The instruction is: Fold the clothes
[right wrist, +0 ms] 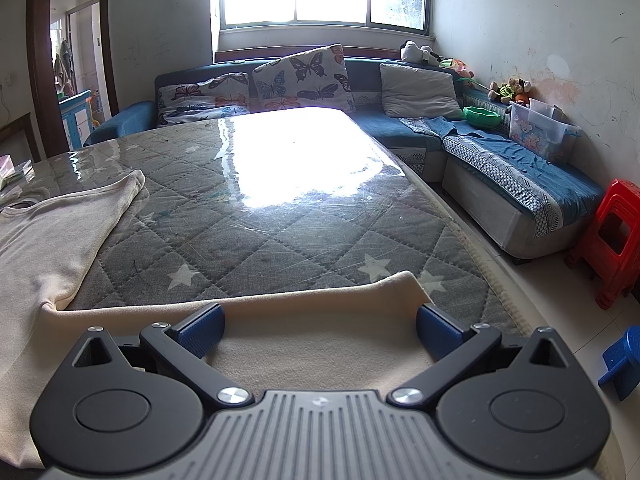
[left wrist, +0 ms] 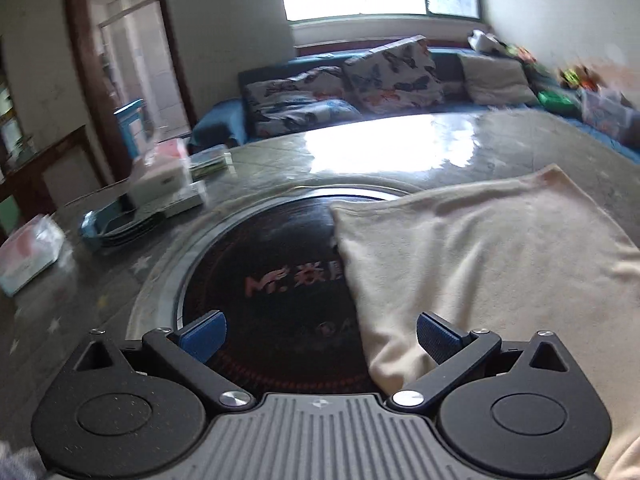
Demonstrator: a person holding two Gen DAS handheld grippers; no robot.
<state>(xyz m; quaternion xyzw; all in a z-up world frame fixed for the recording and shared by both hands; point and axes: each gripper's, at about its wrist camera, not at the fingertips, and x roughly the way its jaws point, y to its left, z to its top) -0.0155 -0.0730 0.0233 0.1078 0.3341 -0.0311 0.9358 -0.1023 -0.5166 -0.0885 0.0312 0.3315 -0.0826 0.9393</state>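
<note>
— Where was the shirt?
— The cream shirt (right wrist: 44, 240) lay flat on the quilted table (right wrist: 248, 216), partly over the round black burner (left wrist: 260, 280).
— And your grippers?
— My right gripper (right wrist: 320, 330) hung spread above the shirt's near sleeve; my left gripper (left wrist: 320, 334) gaped empty above the burner's edge.

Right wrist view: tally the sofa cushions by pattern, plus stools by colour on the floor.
Butterfly cushions: 2
Plain grey cushion: 1
Red stool: 1
Blue stool: 1
Total: 5
</note>
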